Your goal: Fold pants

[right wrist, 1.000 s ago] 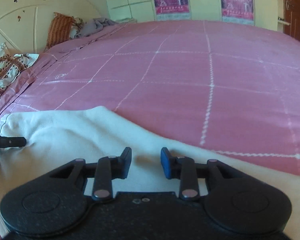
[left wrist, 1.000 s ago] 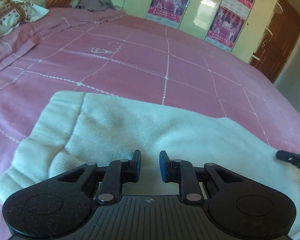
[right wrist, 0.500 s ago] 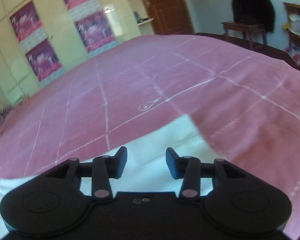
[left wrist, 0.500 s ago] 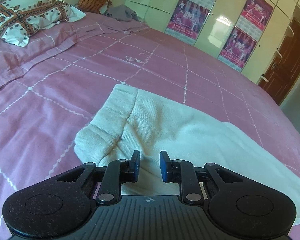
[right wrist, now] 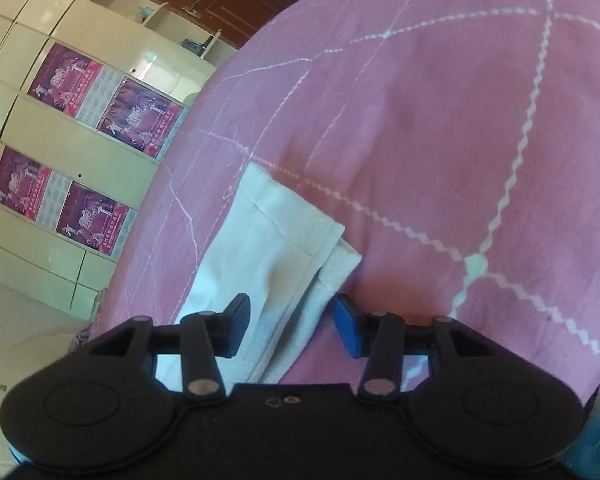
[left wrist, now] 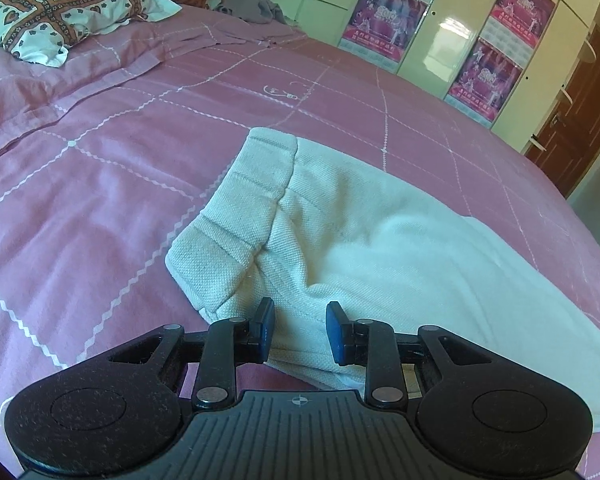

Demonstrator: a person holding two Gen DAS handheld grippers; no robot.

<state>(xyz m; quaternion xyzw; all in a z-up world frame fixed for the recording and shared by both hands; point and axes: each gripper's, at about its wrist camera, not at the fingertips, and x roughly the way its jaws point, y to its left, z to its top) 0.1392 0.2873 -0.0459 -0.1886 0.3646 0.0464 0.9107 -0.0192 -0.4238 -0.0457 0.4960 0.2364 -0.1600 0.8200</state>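
A pink quilted bed (left wrist: 120,208) fills the room. One pair of cream pants (left wrist: 360,232) lies flat on it. Both claws are opening, grasping nothing: left gripper (left wrist: 300,330) over the waistband, right gripper (right wrist: 288,326) straddling the two stacked hems (right wrist: 300,240). Best pinch both layers evenly.

Two handheld grippers, both with jaws parting.

Left gripper (left wrist: 300,330) angled downward, level in its own view, blue-padded fingers (left wrist: 266,325) a short way apart and opening, pale cloth seen in the gap but not pinched by either pad. Right gripper (right wrist: 290,328) also tilted downward, rolled hard to one side so its view leans, jaws set wider and opening too, one blue pad showing, nothing clamped between the fingertips.
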